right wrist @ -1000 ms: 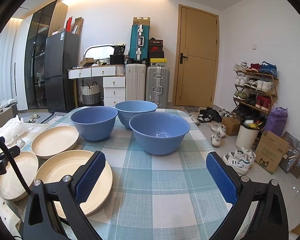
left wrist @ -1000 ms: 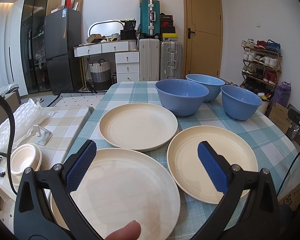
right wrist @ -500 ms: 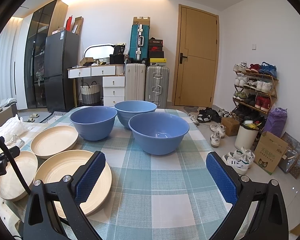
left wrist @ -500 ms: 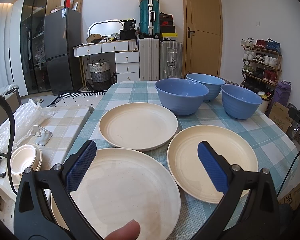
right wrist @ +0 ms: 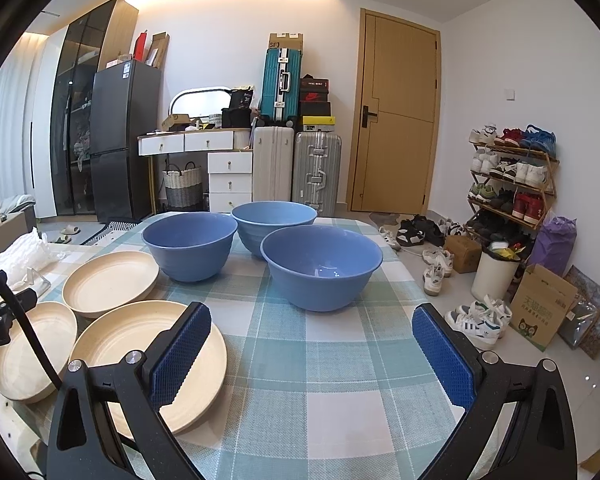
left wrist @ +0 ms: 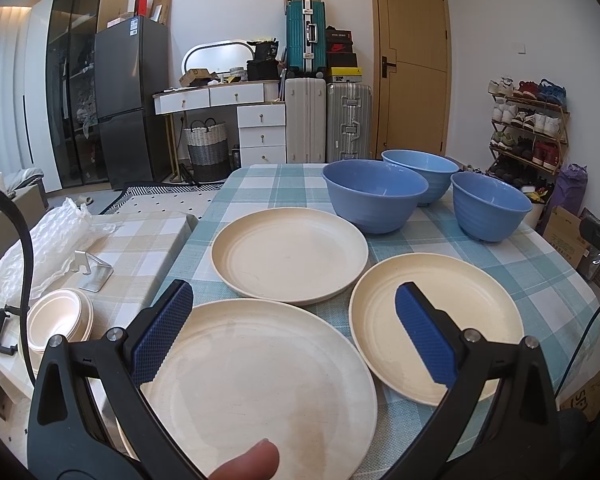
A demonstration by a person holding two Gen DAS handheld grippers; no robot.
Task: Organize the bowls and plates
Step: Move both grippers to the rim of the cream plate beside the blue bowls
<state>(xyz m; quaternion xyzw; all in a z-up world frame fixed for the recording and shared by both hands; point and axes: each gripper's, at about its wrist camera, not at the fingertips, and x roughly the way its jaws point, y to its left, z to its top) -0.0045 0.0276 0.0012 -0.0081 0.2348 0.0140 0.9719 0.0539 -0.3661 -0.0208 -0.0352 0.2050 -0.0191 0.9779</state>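
Nothing appears sorted yet: three round cream plastic plates lie singly on the counter [left wrist: 256, 184] with its teal-and-white checked cloth, and three ribbed blue plastic bowls stand apart behind them, none nested. In the left wrist view, the nearest cream plate [left wrist: 256, 384] sits at the near edge, a second cream plate [left wrist: 290, 254] lies beyond it, and a third cream plate [left wrist: 436, 320] rests to the right; the rims are close together, though whether they touch cannot be told. The left blue bowl [left wrist: 374, 200], the far blue bowl [left wrist: 420, 174] and the right blue bowl [left wrist: 490, 208] cluster at the back. Judging by this, all stacking remains: plates into one pile, bowls into one nest. The left gripper [left wrist: 294, 324] hovers above the nearest plate with its jaws spread wide, holding nothing and touching nothing. The right gripper [right wrist: 312, 348] hangs over bare cloth before the right bowl, jaws equally wide and empty.
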